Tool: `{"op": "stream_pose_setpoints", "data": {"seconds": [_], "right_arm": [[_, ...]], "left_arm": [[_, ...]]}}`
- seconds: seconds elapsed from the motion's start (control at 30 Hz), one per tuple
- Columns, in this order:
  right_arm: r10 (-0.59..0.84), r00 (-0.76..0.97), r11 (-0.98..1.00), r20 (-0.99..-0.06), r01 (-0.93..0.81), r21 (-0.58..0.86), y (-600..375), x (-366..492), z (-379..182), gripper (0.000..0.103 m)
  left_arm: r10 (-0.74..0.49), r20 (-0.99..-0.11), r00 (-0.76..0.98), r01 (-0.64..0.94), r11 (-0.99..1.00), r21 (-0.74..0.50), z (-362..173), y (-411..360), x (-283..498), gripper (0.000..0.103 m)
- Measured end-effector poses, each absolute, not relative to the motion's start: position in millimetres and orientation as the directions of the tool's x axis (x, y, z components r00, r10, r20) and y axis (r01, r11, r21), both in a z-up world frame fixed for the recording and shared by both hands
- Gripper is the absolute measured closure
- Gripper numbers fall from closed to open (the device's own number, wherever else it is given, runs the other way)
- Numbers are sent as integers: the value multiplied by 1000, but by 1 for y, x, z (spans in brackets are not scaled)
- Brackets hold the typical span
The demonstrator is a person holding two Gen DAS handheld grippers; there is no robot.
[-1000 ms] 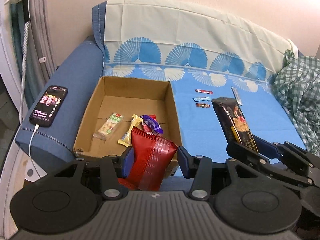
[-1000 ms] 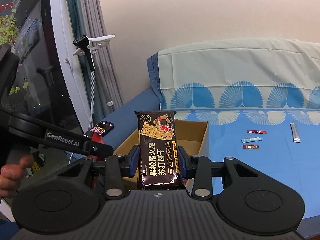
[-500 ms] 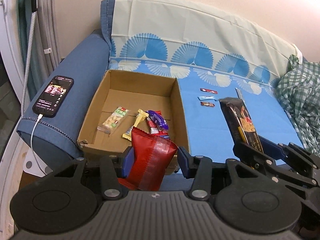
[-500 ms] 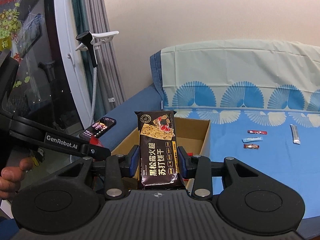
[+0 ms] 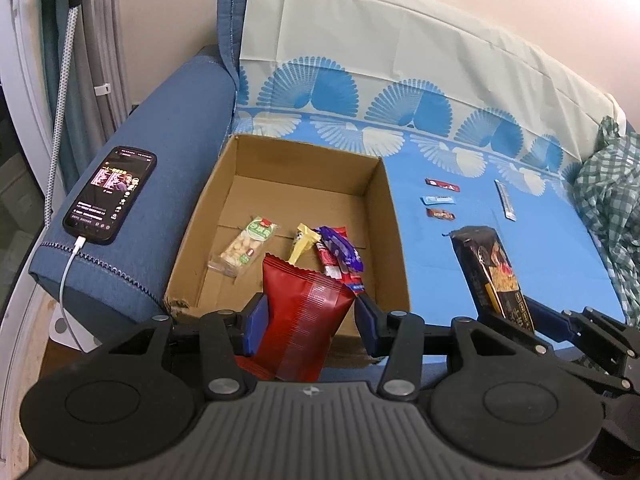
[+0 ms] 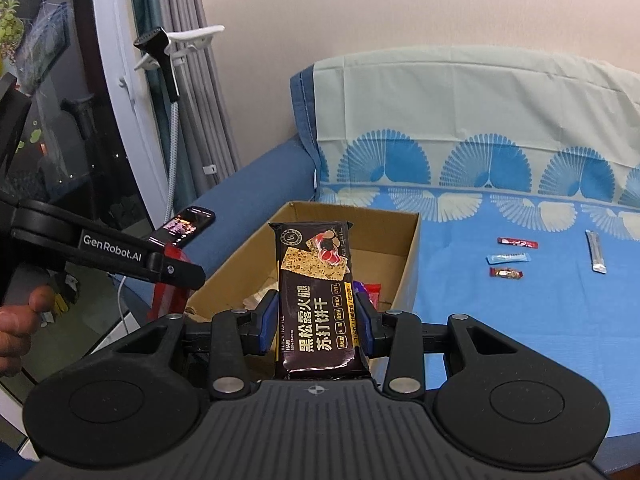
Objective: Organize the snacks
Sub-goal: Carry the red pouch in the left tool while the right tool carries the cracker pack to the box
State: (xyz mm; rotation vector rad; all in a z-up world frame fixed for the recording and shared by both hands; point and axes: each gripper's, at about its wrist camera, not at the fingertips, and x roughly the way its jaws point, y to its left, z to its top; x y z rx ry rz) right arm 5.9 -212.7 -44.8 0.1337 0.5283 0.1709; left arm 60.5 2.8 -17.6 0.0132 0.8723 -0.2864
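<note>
— Left wrist view first: saw a cardboard box (image 5: 384,216) on the blue sofa cover (image 5: 520,256), open at the top. Counted four packets on its floor: a clear biscuit packet with green label (image 5: 246,249), a yellow packet (image 5: 301,241), a purple wrapper (image 5: 343,252) and a red-and-white one (image 5: 334,268), the last three touching or overlapping.

— And the grippers?

— Left gripper (image 5: 307,318) clenched on a red snack bag (image 5: 301,322), held upright just at the near wall of the box. Right gripper (image 6: 316,323) clamped on a dark cracker pack (image 6: 314,292), also upright, in front of the box's near right corner. Could not tell if either packet was over the box or only before it.

— What else on the sofa?

— Counted four small things on the cover, to the right of the box and well apart from it: a red bar (image 5: 441,185), a light blue sachet (image 5: 438,199), a small brown-red candy (image 5: 440,213) and a silver stick (image 5: 505,201). Noticed also a green checked cloth (image 5: 608,216) at the far right.

— And the room?

— Found one phone (image 5: 110,194) with lit screen lying on the blue armrest (image 5: 172,120), a white cable (image 5: 66,276) plugged in it. Saw grey curtains (image 6: 192,80) and a white clip holder (image 6: 176,46) near the beige wall (image 6: 360,8). Glimpsed a thumb of the person's hand (image 6: 18,326) at the left edge of the right wrist view.
</note>
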Motion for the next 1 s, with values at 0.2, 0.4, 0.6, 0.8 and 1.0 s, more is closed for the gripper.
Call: {"op": "stream_pose_setpoints", "data": {"seconds": [0.2,0.4,0.6,0.8,1.0], "right_arm": [[194,833,978,-518,-125,165,-209,32,-52,62],[197,814,978,-546,-129,162,-204,63,-62,62],[202,790,977,-579,-120,177,-204,98,-77,62],[197,770,977,-607,-103,187,-208,139,-94,62],[201,747,974,-634,-86,208,-210,179,-115,62]], "left_arm": [[-234,-768,596,238,965,-110,-27,5,88,51],[-204,-789,579,222,971,-88,-41,6,117,51],[-181,-820,544,208,975,-77,-59,2,150,51],[-155,-838,524,199,978,-56,-75,-9,189,51],[-129,-859,495,192,981,-36,-99,-17,229,51]]}}
